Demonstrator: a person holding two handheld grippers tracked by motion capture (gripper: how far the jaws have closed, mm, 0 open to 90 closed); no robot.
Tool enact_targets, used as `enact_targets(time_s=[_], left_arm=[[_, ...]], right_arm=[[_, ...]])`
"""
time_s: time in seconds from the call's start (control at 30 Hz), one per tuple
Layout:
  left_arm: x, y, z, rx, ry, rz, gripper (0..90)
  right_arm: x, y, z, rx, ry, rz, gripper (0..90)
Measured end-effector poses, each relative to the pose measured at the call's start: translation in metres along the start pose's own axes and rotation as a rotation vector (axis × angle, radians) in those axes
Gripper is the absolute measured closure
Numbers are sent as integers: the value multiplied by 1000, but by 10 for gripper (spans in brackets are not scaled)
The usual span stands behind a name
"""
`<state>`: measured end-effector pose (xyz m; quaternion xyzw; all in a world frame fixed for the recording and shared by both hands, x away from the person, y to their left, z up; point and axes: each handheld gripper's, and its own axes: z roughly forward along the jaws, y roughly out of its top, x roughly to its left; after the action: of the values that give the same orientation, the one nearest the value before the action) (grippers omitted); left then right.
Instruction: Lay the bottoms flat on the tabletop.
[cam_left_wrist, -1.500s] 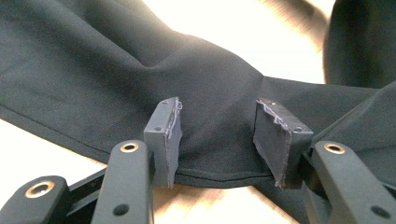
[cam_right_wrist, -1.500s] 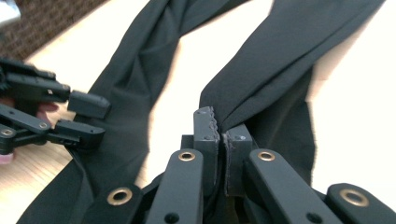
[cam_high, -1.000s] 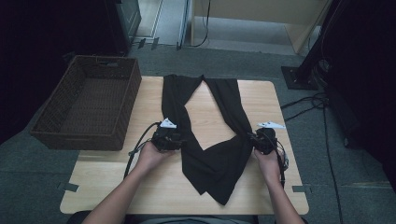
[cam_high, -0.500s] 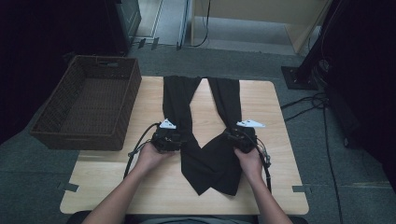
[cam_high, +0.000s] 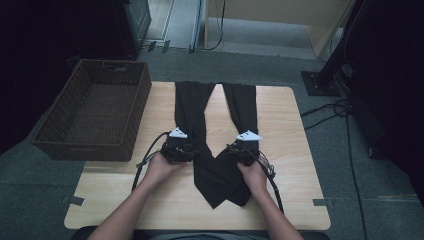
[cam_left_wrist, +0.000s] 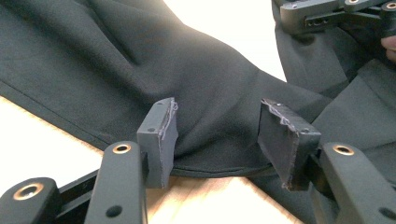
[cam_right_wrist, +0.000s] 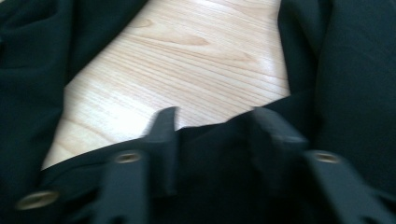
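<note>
Black trousers (cam_high: 192, 107) lie on the wooden table (cam_high: 295, 150), legs pointing away and the waist end bunched near the person. My left gripper (cam_high: 186, 150) rests at the left leg's outer edge. In the left gripper view its jaws (cam_left_wrist: 217, 116) have just been opening; the hem of the fabric (cam_left_wrist: 140, 56) lies between the pads, untouched. My right gripper (cam_high: 239, 150) sits over the right leg near the crotch. Its blurred jaws (cam_right_wrist: 215, 121) have just been opening too and stand apart over black cloth (cam_right_wrist: 355, 70).
A dark wicker basket (cam_high: 95, 110) stands at the table's left edge. Bare wood shows between the two legs (cam_right_wrist: 187, 60) and along the table's right side. The right gripper's body (cam_left_wrist: 336, 11) shows at the top right of the left gripper view. Cables trail on the floor to the right.
My right gripper has moved left from the trousers' outer right edge toward the middle, and the waist part now lies narrower and folded inward. The left hand has stayed put.
</note>
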<state>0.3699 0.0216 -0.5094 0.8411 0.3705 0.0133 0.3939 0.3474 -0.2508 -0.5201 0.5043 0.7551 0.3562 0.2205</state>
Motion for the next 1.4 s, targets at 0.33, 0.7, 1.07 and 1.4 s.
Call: enact_targets(time_s=[0.33,0.7,1.07,1.4], left_arm=[[1,3,-4,22,-8,-12,450],[16,11,-35,-77,-22,-85,445],[7,5,-17,-5,-16,-79,437],[-1,0,4,-21,80,47,869]], right_arm=[[28,-3,-8,31,157,-59,865],[47,-23,-28,28,246,-112,866],[50,-28,-34,30,251,-106,863],[52,-29,-33,9,243,-105,859]])
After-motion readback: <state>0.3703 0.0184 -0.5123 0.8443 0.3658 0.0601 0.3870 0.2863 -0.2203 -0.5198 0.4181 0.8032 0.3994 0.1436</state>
